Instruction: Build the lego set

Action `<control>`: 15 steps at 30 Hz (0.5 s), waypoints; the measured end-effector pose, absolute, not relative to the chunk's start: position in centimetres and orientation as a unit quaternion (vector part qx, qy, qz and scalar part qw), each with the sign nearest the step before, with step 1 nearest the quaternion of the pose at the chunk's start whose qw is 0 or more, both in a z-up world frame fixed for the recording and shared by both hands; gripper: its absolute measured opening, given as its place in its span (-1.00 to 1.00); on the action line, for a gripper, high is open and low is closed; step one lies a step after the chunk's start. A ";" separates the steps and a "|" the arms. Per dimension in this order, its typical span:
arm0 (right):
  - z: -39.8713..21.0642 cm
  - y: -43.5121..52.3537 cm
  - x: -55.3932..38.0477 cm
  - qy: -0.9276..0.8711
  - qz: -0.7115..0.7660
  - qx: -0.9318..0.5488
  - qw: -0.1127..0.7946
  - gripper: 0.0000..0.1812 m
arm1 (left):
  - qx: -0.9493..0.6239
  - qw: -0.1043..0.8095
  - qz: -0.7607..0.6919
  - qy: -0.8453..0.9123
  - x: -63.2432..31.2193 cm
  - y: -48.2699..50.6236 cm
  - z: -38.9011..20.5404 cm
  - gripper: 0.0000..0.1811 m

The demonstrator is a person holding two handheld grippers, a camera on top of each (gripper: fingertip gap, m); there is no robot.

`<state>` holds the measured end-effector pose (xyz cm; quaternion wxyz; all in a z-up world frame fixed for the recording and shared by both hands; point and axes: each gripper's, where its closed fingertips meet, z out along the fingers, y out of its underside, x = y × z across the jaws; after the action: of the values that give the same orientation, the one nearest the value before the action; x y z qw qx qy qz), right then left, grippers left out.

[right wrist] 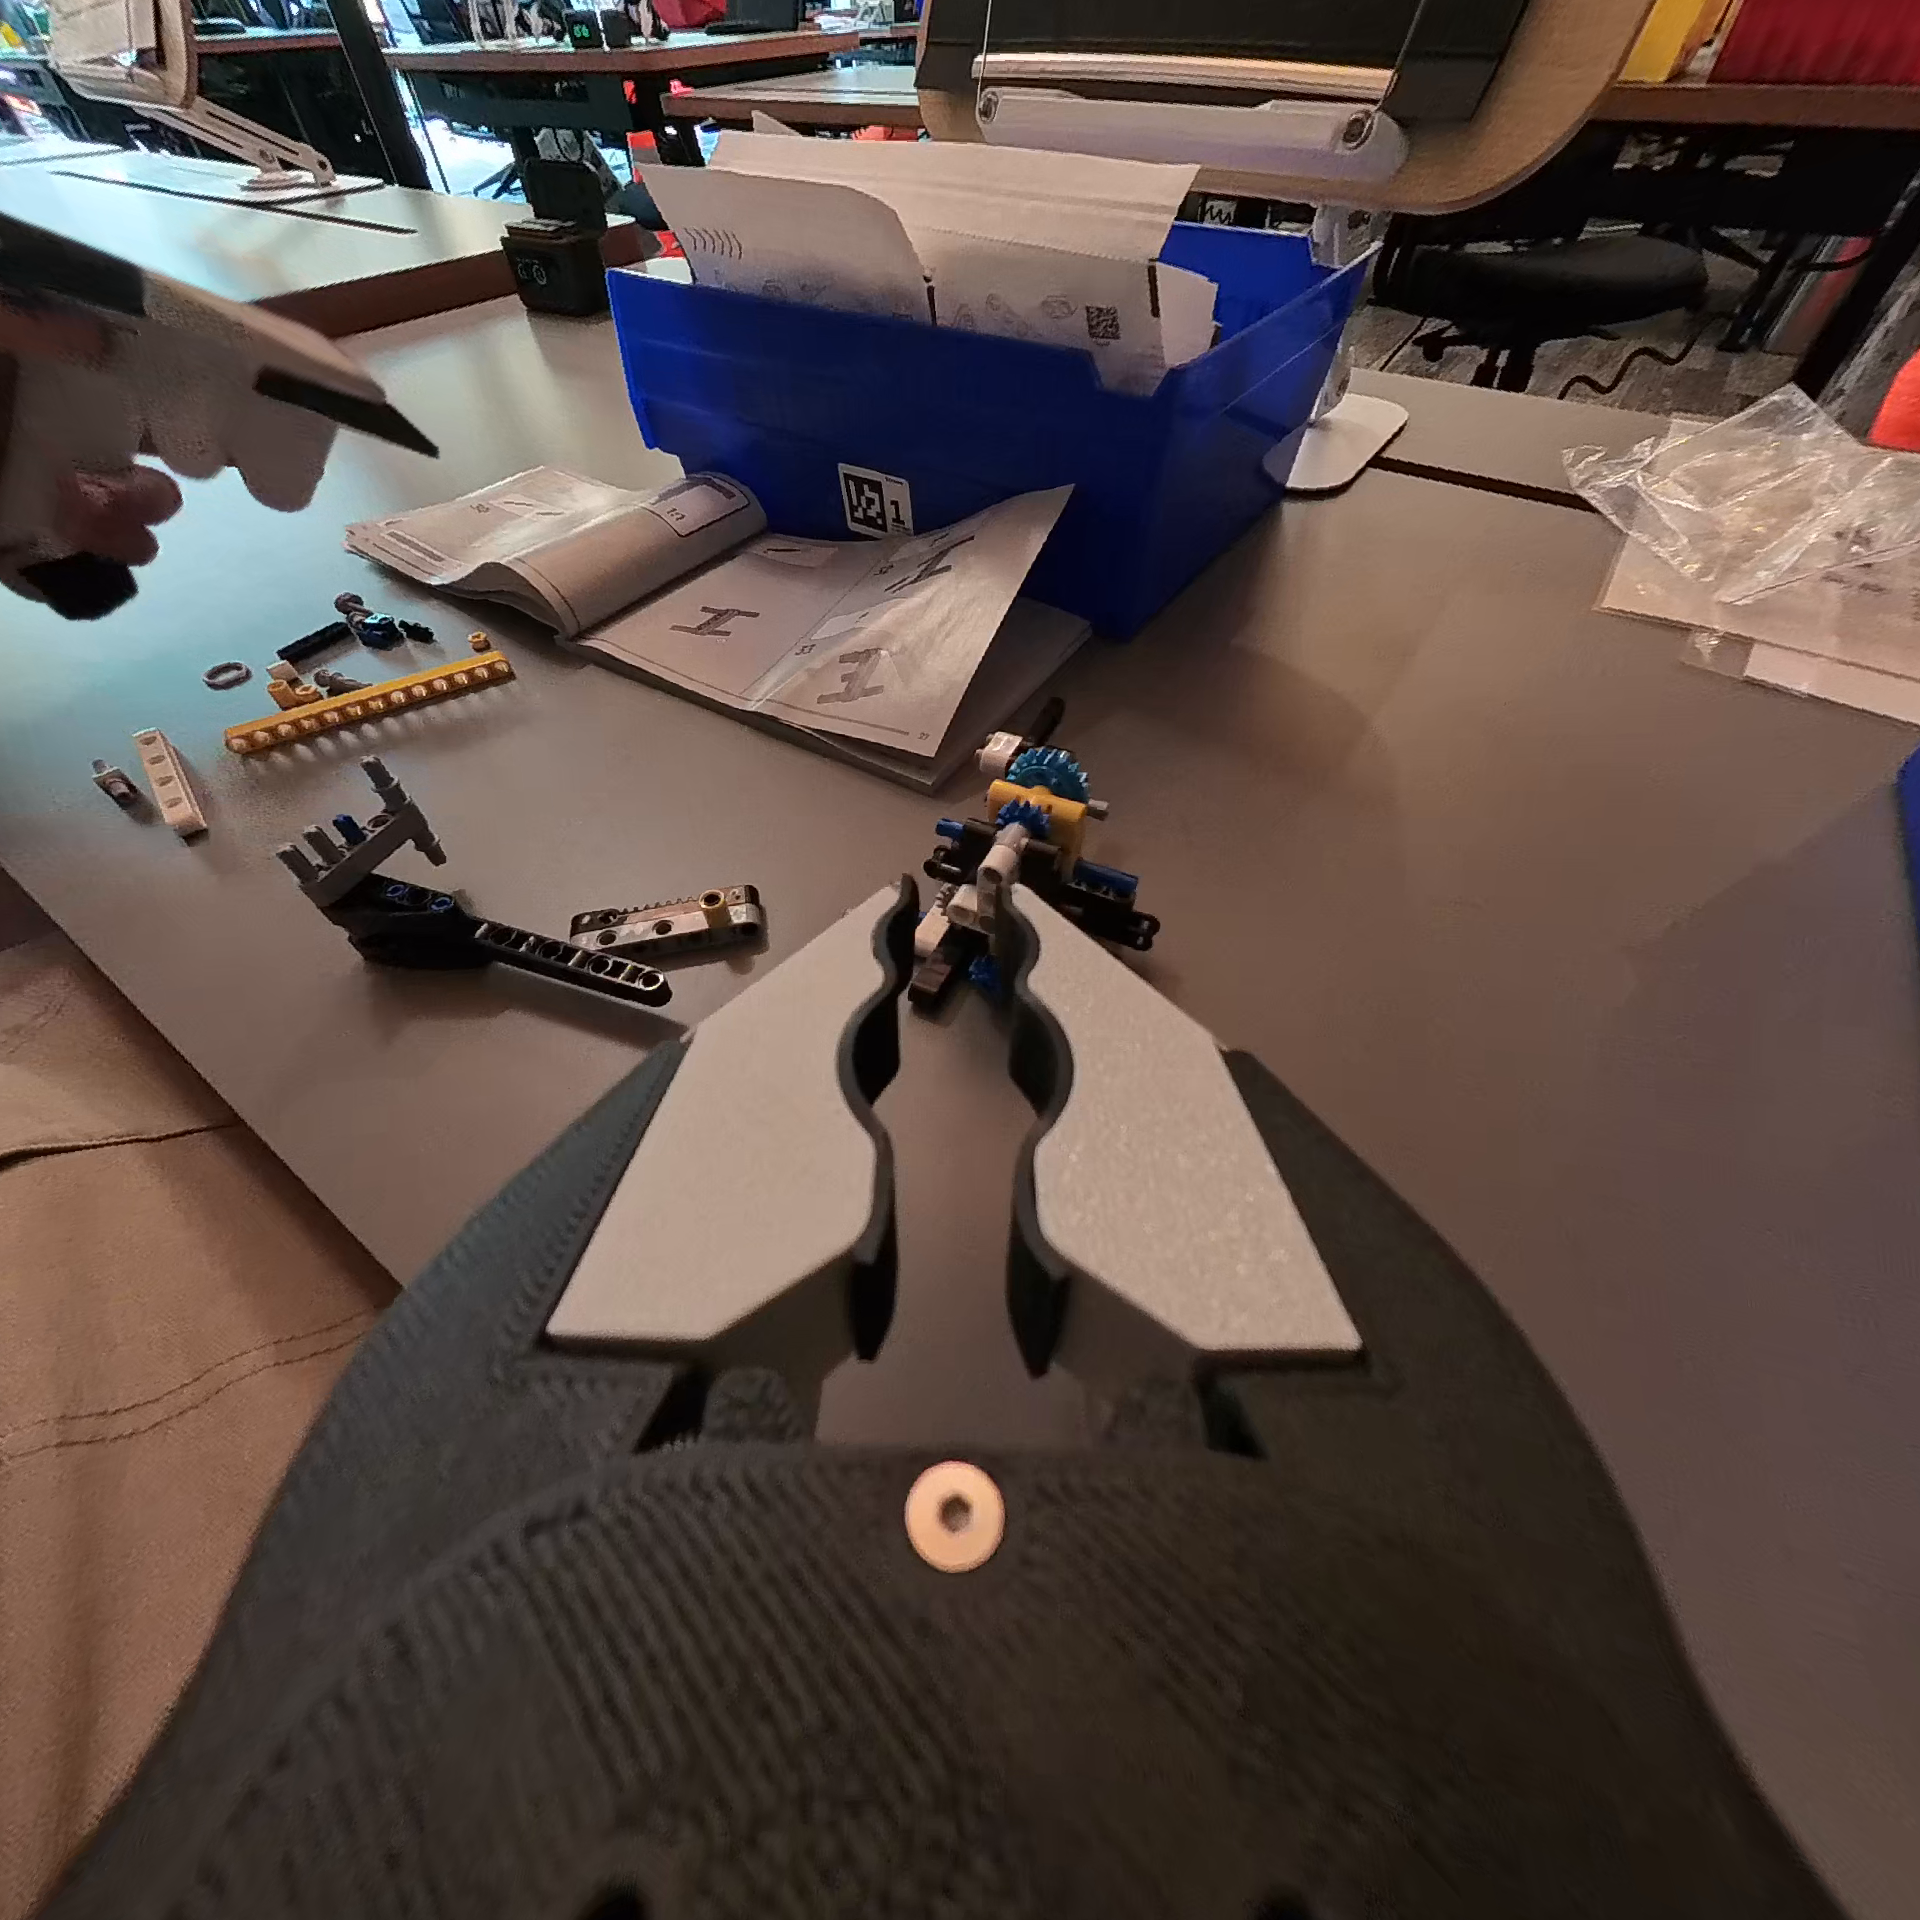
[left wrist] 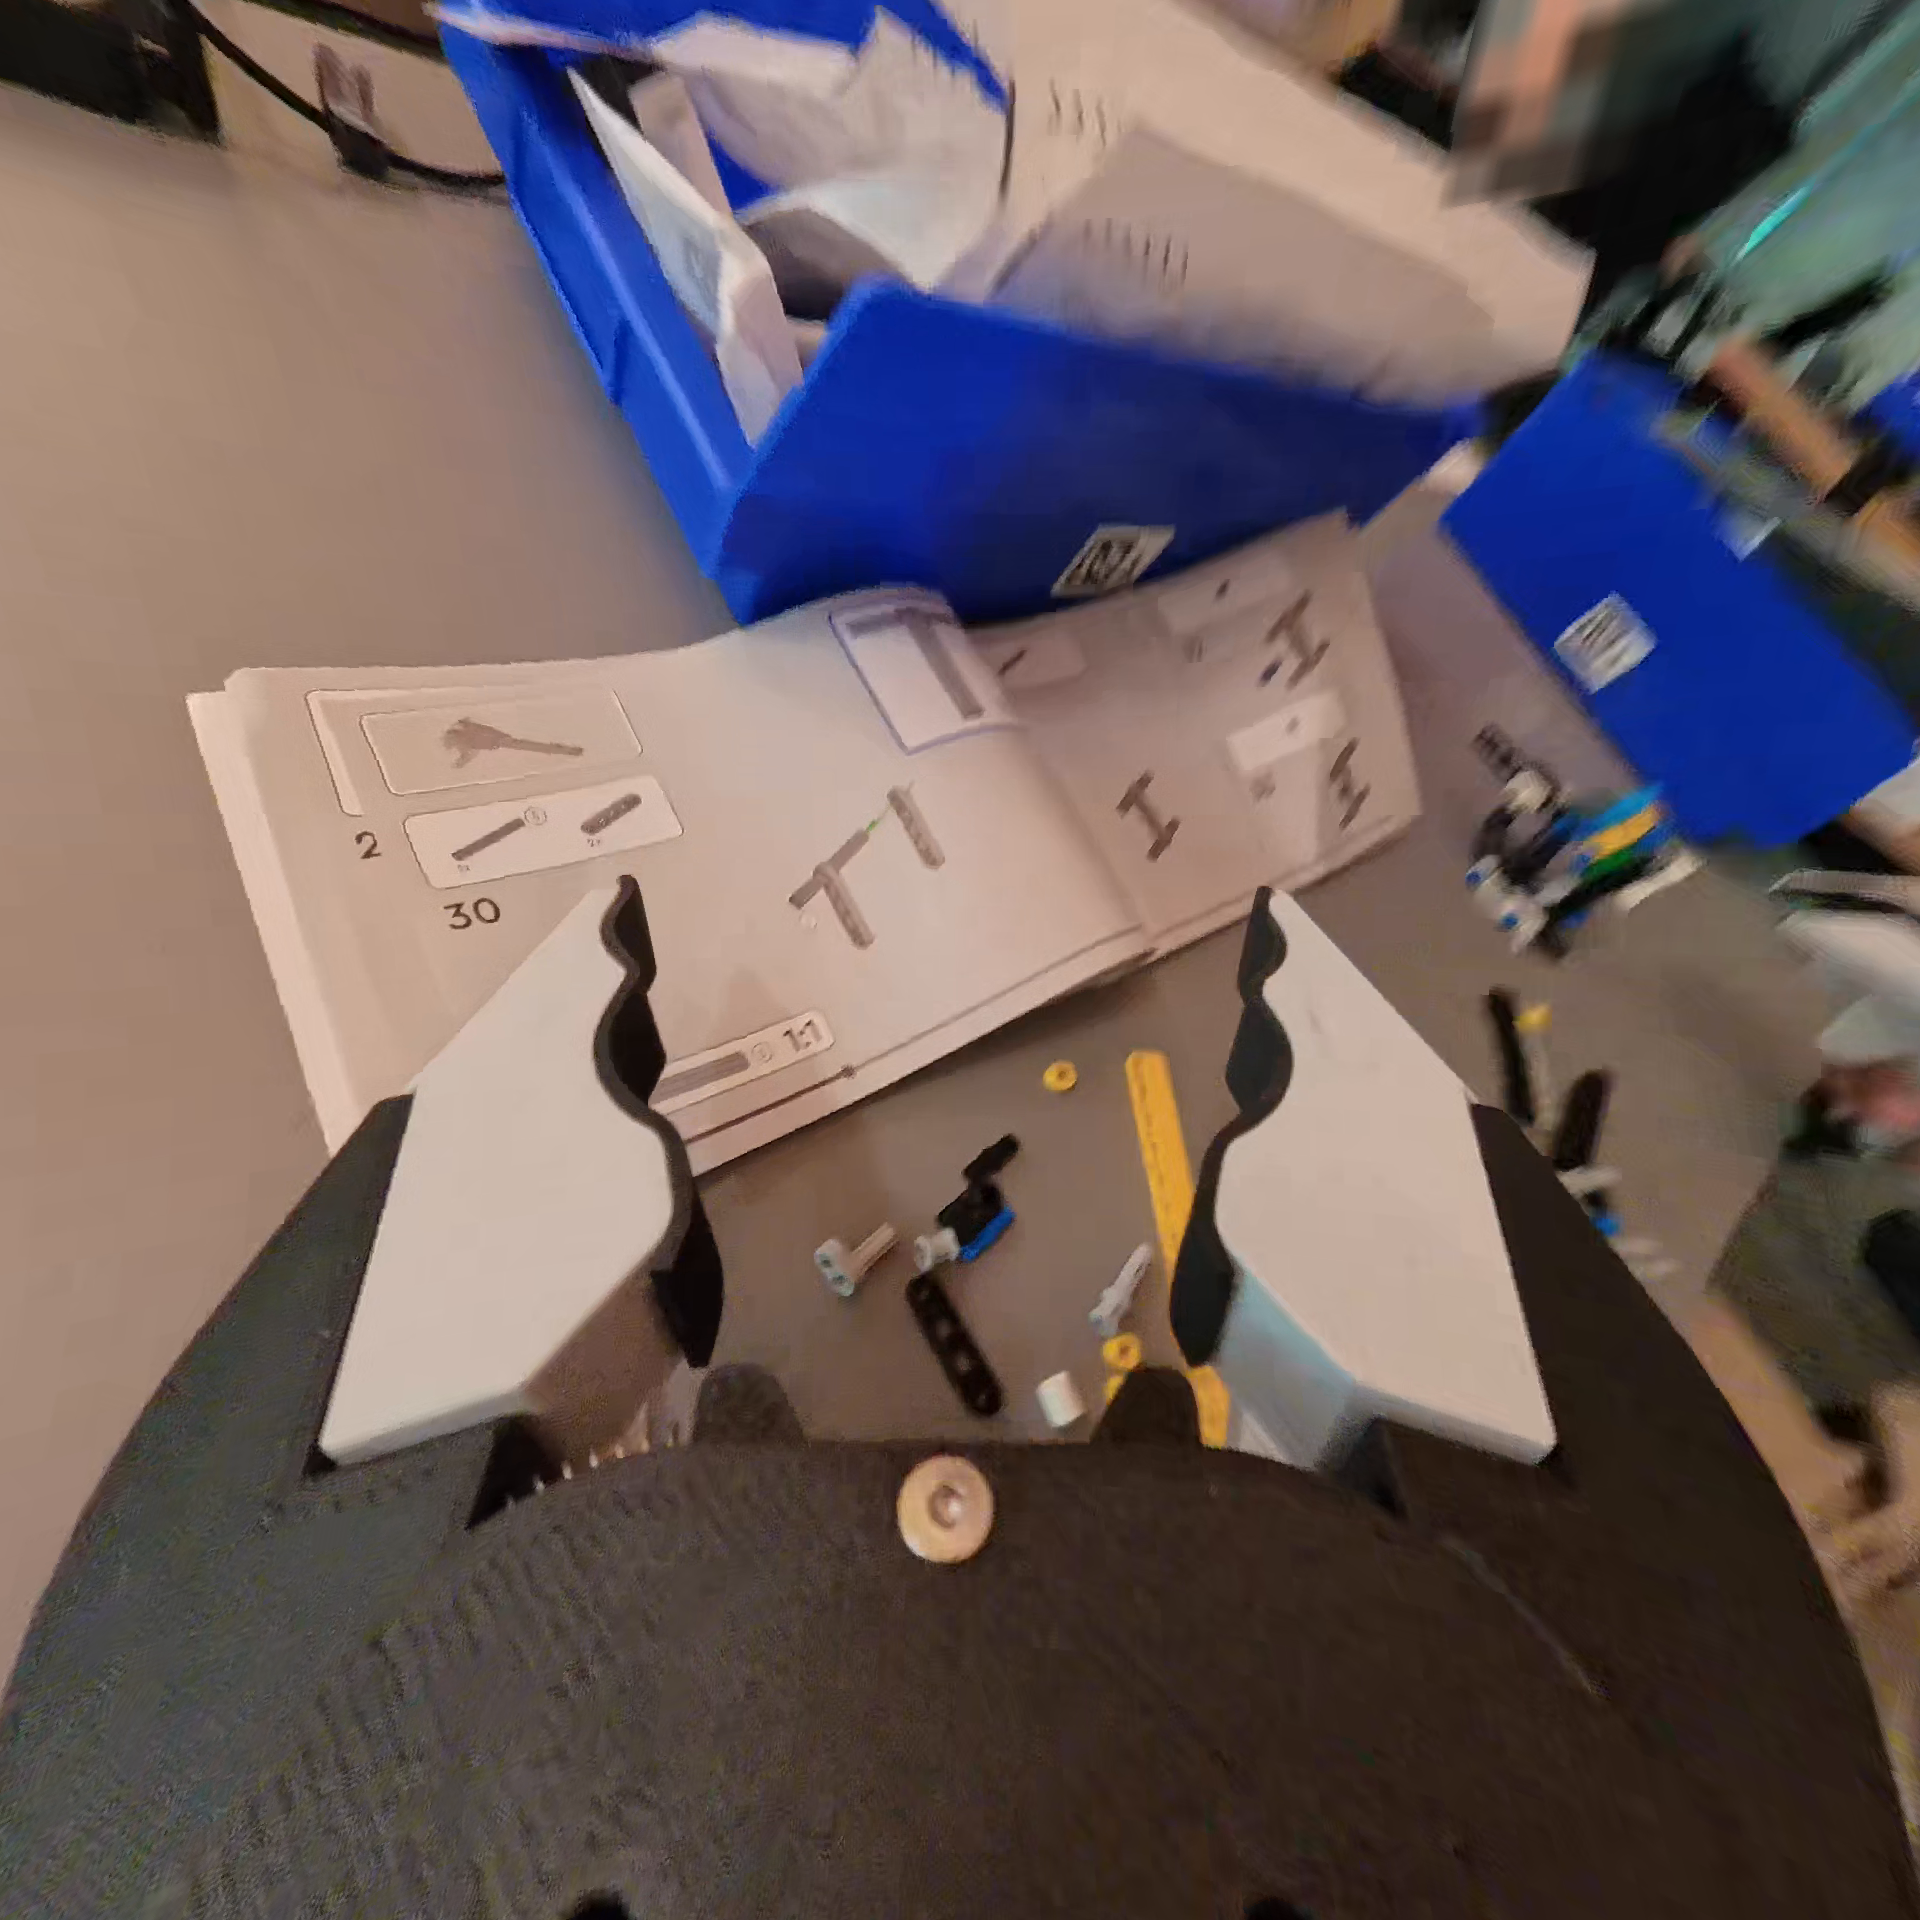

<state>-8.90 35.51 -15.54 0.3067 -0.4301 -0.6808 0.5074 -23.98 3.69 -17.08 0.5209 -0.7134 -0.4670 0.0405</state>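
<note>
Blue bin (right wrist: 935,416) bears square code sticker (right wrist: 873,501); left claw (left wrist: 940,914) spread, right claw (right wrist: 961,904) narrowly parted, both empty.

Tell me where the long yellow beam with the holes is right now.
In the right wrist view the long yellow beam lies flat on the table's left side, just left of the open instruction booklet, with small loose pieces around it.

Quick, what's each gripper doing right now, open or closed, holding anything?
Left gripper: open wide, holding nothing, above loose pieces.
Right gripper: open, narrower gap, holding nothing, fingers at the gear assembly.
</note>
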 end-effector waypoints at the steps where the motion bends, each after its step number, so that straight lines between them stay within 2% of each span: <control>1: -15.6 35.5 -8.9 -0.682 0.506 -0.430 0.307 -0.85 | -0.737 0.496 0.055 -0.455 -23.8 3.7 -17.9 0.20; 11: -15.7 35.5 -8.9 -0.686 0.500 -0.427 0.311 -0.85 | -0.831 0.353 0.206 -0.378 -24.1 3.6 -21.2 0.21; 15: -15.7 35.5 -8.9 -0.686 0.500 -0.427 0.311 -0.85 | -0.822 0.341 0.235 -0.391 -24.7 3.2 -21.1 0.18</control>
<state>-8.89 35.52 -15.70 0.3112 -0.4269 -0.6865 0.4996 -24.68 3.20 -21.14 0.3408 -0.8218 -0.3913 0.2353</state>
